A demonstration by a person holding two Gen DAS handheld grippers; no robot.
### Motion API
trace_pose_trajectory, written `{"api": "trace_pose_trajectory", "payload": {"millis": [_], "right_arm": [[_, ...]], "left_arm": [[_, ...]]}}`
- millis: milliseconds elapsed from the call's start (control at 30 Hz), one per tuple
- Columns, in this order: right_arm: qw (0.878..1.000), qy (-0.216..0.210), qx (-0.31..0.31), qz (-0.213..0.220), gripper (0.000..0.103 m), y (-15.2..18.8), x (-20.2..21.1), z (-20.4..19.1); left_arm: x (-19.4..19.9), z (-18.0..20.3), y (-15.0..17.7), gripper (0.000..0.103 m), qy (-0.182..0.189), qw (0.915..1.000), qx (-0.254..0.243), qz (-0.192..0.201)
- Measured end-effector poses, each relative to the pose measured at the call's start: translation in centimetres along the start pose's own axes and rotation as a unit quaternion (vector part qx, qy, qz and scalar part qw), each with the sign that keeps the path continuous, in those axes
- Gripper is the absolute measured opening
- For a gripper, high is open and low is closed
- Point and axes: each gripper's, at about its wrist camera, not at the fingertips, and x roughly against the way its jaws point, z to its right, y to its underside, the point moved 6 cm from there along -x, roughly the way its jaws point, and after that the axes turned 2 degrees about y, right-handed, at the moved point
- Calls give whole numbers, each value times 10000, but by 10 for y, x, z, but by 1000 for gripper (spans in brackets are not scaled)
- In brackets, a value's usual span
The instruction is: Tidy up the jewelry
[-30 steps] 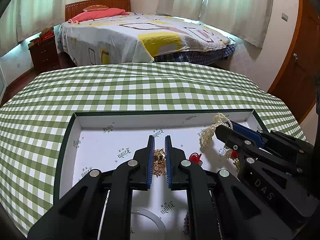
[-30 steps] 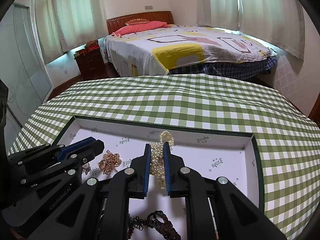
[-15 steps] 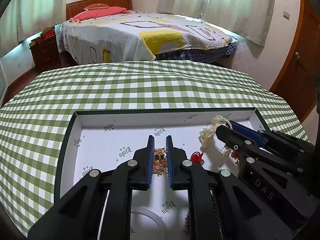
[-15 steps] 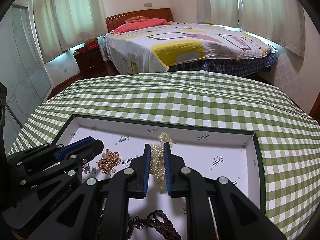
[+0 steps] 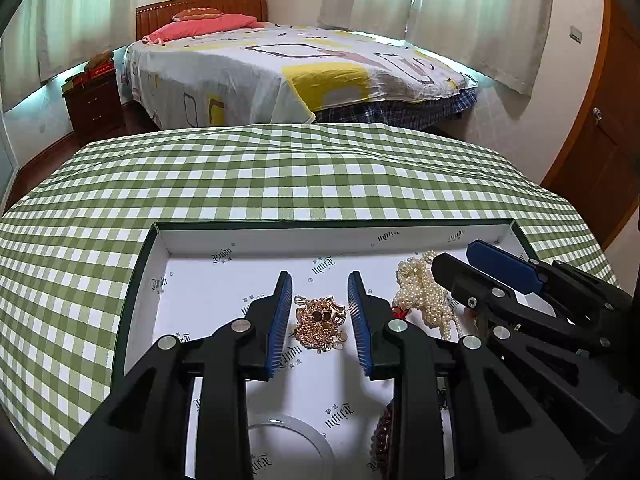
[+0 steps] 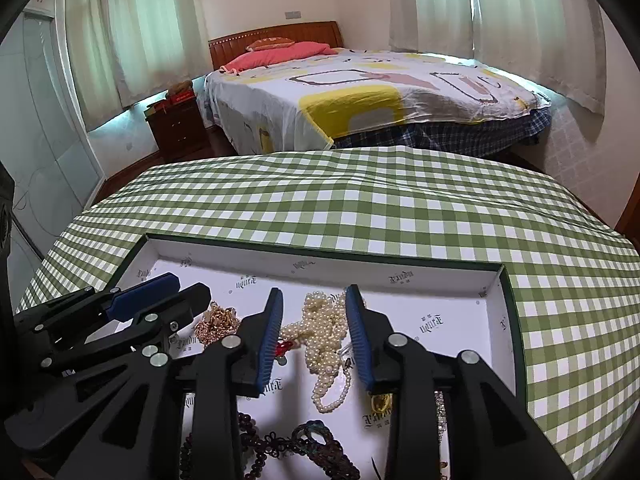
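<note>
Both tools have just opened. Half a second ago my left tool had its jaws almost closed around the gold chain, and my right tool was narrow on the pearls. Now each one stands wide, and nothing is held in either. The gold chain lies loose on the white floor of the tray, between the left fingers and not touching them as far as I can see. The pearls lie in a heap between the right fingers, with one loop hanging toward me; next to them is a small red piece.

I judge this as a release: both pieces are now put down in the tray, the chain in the middle and the pearls to its right, apart from each other. Dark beads and a clear ring wait in the near part of the tray, so the sorting is not finished, I think.

Both tools are low over the tray, pointing forward and a little down, side by side, the right one angled in toward the left. The tray sits on the bench with the green check cloth
</note>
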Motion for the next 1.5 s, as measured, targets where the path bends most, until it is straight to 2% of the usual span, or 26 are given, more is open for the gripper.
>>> {"api": "trace_pose_trajectory", "payload": {"millis": [100, 167, 367, 533, 633, 933, 1500], "right_arm": [[10000, 32, -41, 29, 39, -1, 1, 2], [9999, 97, -77, 71, 47, -1, 3, 6], [9994, 253, -184, 178, 65, -2, 11, 19], [9988, 368, -189, 266, 74, -2, 19, 26], [9982, 472, -168, 317, 80, -2, 24, 30], [9966, 718, -116, 390, 84, 1, 33, 38], [9950, 826, -280, 487, 84, 25, 59, 50]], "left_arm": [[1, -3, 0, 36, -1, 10000, 66, 2], [3, -6, 0, 41, -24, 9999, 135, 7], [11, -13, 0, 61, -98, 9998, 148, 77], [20, -18, 0, 80, -234, 9995, 103, 181], [26, -20, -1, 88, -298, 9992, 53, 257], [44, -22, -3, 93, -610, 9972, -125, 409], [80, -22, 14, 97, -659, 9963, 0, 560]]}}
